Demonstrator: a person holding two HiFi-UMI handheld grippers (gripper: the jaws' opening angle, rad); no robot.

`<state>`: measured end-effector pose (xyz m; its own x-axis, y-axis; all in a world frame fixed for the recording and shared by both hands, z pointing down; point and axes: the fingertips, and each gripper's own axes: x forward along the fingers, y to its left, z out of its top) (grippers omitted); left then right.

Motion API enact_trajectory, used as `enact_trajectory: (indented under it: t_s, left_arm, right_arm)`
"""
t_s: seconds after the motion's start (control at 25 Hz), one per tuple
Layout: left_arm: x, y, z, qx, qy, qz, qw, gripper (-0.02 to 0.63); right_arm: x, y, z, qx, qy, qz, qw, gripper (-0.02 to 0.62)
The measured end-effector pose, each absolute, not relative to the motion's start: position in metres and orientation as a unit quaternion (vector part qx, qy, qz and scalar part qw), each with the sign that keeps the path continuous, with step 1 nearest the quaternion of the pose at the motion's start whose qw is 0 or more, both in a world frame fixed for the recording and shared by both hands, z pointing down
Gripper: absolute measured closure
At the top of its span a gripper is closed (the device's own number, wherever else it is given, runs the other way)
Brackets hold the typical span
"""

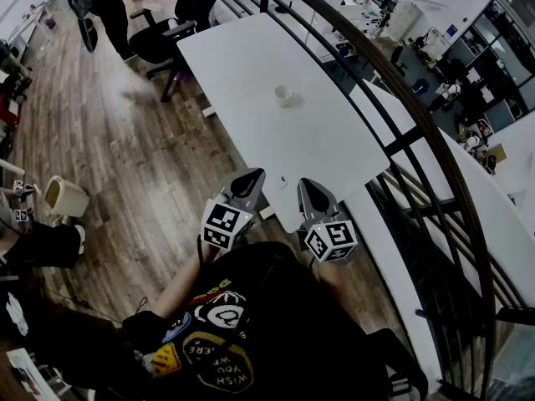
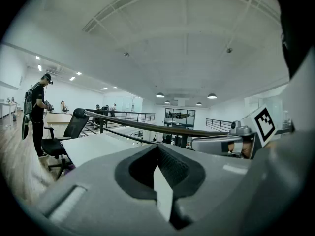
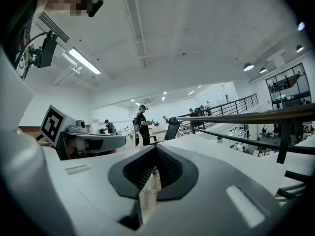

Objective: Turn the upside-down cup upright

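A small pale cup [image 1: 284, 95] stands alone on the long white table [image 1: 251, 65], past its middle; which way up it sits is too small to tell. My left gripper [image 1: 251, 176] and right gripper [image 1: 308, 184] hang side by side over the table's near end, well short of the cup. Both are shut with nothing in them. In the left gripper view the jaws [image 2: 157, 146] meet with no gap, and the same holds in the right gripper view [image 3: 156, 149]. Neither gripper view shows the cup.
A black railing [image 1: 401, 98] runs close along the table's right side. A black office chair [image 1: 171, 27] stands at the table's far end, and a person [image 1: 104, 7] beyond it. A pale stool [image 1: 65, 196] sits on the wooden floor at left.
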<state>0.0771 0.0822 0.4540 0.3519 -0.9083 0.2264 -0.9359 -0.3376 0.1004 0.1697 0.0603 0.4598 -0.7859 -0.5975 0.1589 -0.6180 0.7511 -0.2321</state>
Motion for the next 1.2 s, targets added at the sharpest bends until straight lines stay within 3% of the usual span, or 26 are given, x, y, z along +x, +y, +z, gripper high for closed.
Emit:
enact_trajectory:
  t_s: [0.56, 0.8, 1.2]
  left_arm:
    - [0.063, 0.083, 0.46, 0.815, -0.565, 0.071, 0.108, 0.601]
    - [0.04, 0.09, 0.458, 0.813, -0.568, 0.068, 0.106, 0.601]
    - [0.003, 0.092, 0.466, 0.805, -0.575, 0.054, 0.134, 0.601]
  right_arm:
    - [0.154, 0.063, 0.468, 0.319, -0.937, 0.134, 0.049, 0.597]
    - [0.134, 0.066, 0.458, 0.306, -0.942, 0.133, 0.021, 0.597]
    - [0.113, 0.059, 0.482, 0.331, -0.928, 0.162, 0.057, 0.597]
